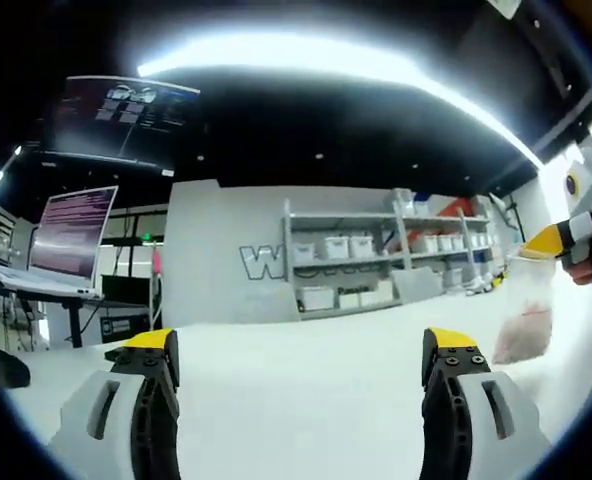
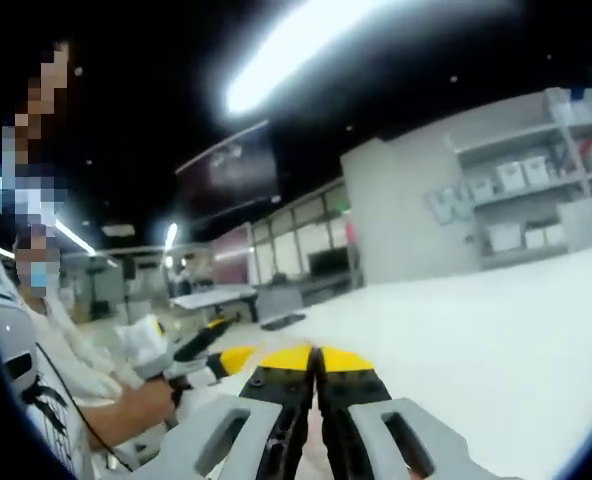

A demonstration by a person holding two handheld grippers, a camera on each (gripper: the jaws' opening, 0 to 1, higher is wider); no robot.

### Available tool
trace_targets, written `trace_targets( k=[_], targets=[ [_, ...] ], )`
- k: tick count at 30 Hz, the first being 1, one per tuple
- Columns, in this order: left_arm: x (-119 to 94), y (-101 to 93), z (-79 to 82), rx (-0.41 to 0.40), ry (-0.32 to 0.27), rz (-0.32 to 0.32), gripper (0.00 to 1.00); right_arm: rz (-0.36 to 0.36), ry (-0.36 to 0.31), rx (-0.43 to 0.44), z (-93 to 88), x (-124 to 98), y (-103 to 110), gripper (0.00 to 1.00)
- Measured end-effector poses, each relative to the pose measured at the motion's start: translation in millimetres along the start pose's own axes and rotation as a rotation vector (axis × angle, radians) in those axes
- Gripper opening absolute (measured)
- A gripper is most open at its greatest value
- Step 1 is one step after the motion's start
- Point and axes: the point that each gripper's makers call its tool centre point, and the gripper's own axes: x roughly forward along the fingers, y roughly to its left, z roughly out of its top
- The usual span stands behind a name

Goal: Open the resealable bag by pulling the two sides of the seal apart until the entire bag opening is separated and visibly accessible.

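Bag [image 1: 528, 312] hangs at three o'clock, pinched in our closed right gripper [image 2: 316, 358]; left gripper [image 1: 301, 352] gapes empty. We risk tearing it.

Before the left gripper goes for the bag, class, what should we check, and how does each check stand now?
1. Right gripper shut: ok, jaws together.
2. Bag held up: ok, it hangs off the table from the right gripper's tip in the left gripper view.
3. Left gripper open: ok, jaws wide apart.
4. Left gripper at the seal: not ok, bag sits far to the side.
5. Seal state: cannot tell, blurred.
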Motion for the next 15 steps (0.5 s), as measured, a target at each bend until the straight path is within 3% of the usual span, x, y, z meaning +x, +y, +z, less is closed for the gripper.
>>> trace_targets(
  k=[15],
  targets=[
    [1,-1.4,-0.6,0.004,-0.005,-0.006,1.0,-0.012,-0.012,-0.024,3.2,17,-7,0.0]
  ],
)
